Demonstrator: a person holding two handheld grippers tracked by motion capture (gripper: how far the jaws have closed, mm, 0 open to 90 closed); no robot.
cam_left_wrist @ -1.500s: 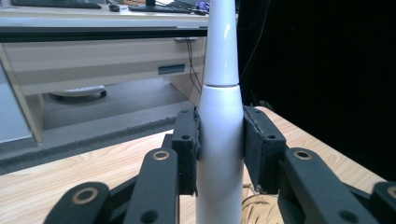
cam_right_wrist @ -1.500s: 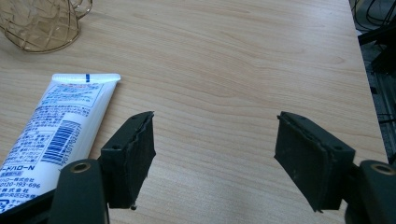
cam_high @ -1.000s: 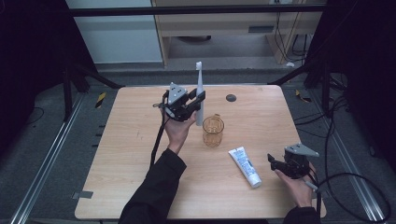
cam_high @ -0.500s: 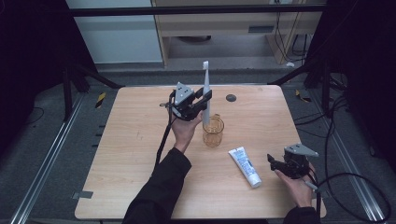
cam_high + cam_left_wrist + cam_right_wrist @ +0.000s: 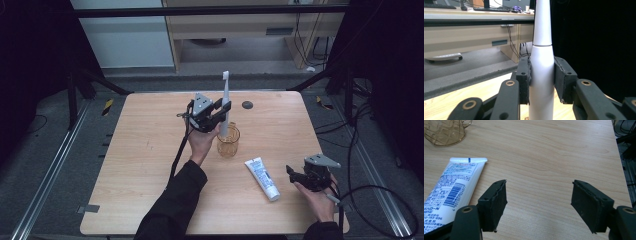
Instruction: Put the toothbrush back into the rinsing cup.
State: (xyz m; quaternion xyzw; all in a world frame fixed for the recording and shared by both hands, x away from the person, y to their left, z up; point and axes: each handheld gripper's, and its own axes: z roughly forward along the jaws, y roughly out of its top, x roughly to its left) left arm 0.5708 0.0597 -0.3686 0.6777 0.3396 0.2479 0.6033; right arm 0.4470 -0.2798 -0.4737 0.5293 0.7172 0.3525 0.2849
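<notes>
Holding an electric toothbrush upright over the counter, your left gripper has its fingers clamped on the white handle, 1 pad on each side, as the left gripper view shows close up. The brush head points straight up and the handle's lower end hangs at the rim of the amber wire cup, which stands near the middle of the counter; whether the base has entered the cup cannot be told from the high view. The step in hand looks to be standing the toothbrush in that cup. Your next move likely calls for keeping the handle vertical, centring it over the opening and lowering it until it rests inside, then parting the fingers; the light cup could tip if the handle catches its rim. Just right of the cup, a toothpaste tube lies flat on the counter. Farther right, your right gripper rests low near the counter's edge, its fingers wide apart with nothing between them, the tube just beside 1 of them.
</notes>
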